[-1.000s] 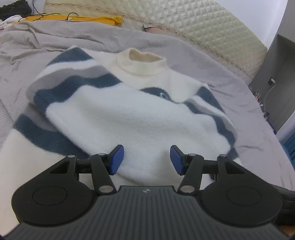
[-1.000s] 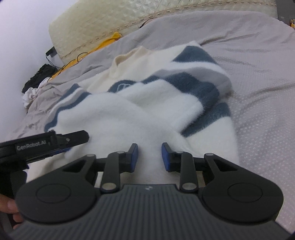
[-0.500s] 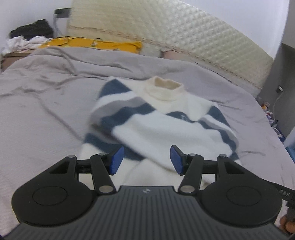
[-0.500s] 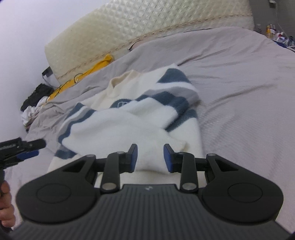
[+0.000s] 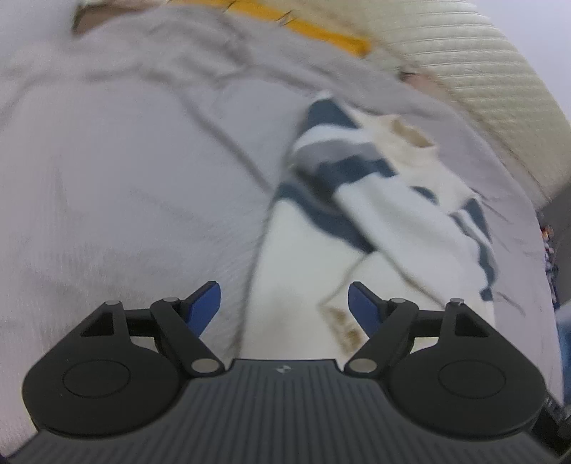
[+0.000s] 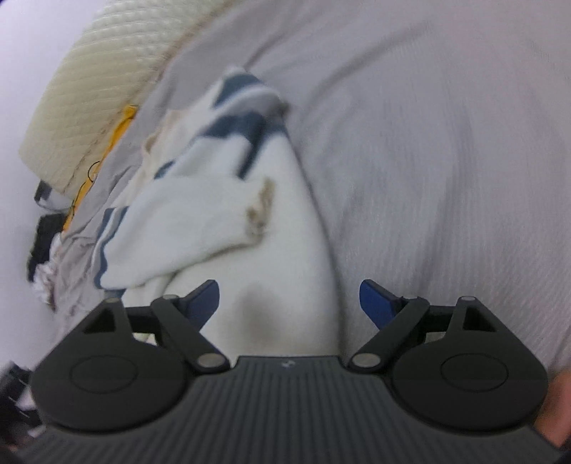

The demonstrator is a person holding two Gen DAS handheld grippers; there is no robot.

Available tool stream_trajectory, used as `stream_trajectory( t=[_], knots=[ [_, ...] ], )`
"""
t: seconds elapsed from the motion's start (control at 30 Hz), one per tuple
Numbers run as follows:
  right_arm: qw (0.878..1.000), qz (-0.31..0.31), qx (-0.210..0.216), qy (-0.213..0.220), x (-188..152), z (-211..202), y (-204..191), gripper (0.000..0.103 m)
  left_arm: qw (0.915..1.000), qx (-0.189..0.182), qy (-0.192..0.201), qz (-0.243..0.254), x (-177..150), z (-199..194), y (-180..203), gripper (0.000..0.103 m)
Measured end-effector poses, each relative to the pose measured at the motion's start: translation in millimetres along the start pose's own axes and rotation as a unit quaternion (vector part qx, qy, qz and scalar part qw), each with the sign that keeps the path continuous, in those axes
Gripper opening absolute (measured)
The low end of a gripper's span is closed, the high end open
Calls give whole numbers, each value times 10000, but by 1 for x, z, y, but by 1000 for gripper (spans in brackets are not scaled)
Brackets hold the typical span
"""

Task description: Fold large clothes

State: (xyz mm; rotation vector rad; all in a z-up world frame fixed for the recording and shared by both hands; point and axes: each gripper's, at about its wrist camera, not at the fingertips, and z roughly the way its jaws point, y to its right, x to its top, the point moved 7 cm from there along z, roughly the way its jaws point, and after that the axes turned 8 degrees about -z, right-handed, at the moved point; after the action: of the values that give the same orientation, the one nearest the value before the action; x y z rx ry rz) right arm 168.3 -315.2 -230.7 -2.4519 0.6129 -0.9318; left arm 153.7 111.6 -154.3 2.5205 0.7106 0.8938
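A white fleece sweater [image 5: 321, 250] with navy and grey stripes lies on the grey bed, both sleeves folded across its body. In the left wrist view its collar [image 5: 410, 132] points toward the headboard. My left gripper [image 5: 284, 303] is open and empty, low over the sweater's lower left edge. In the right wrist view the sweater [image 6: 228, 214] lies ahead and left, a sleeve cuff [image 6: 258, 210] on top. My right gripper [image 6: 289, 301] is open and empty over the sweater's lower right edge. Both views are motion-blurred.
The grey bedsheet [image 5: 125, 196] spreads wide to the left of the sweater and to its right [image 6: 446, 160]. A cream quilted headboard [image 5: 481, 71] stands at the far end. A yellow cloth [image 5: 321, 32] lies by the headboard. Dark items [image 6: 43, 242] sit at the bed's far left.
Both grippers have opened wider and swung outward and down to the sweater's lower side edges. The left now faces the left edge, the right the right edge. The sweater lies as before.
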Motion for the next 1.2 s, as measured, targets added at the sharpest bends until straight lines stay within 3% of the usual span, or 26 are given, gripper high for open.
stream_trajectory(
  t=[0.1,0.2,0.37,0.6,0.77,0.83,0.97,1.07,1.2],
  knots=[
    [9969,610,375,-335,-10,13,8,87,9988,-20,-275,-400,-4,17,-17,82],
    [9949,755,569,-339,-11,14,5,89,9968,-122,-465,-641,-7,30,-24,82],
    [9821,1184,1331,-614,-19,19,-5,90,9924,-130,-679,-1018,-12,46,-34,82],
    [9676,1623,1905,-344,-11,9,-11,89,9831,-236,-809,-1628,-16,57,-52,82],
    [9665,1540,2024,-343,-10,7,-15,89,9842,-380,-811,-1528,-19,57,-45,84],
    [9677,1504,1990,-352,-11,6,-16,88,9821,-750,-919,-1463,-23,55,-34,84],
    [9697,1478,1912,-355,-11,7,-13,87,9627,-1674,-1353,-1640,-39,50,-15,84],
    [9700,1540,1843,-365,-13,6,-7,83,9626,-1685,-1398,-1593,-45,47,-12,84],
    [9727,1509,1716,-402,-16,8,-4,79,9639,-1324,-1888,-1329,-63,52,-11,83]
  ],
)
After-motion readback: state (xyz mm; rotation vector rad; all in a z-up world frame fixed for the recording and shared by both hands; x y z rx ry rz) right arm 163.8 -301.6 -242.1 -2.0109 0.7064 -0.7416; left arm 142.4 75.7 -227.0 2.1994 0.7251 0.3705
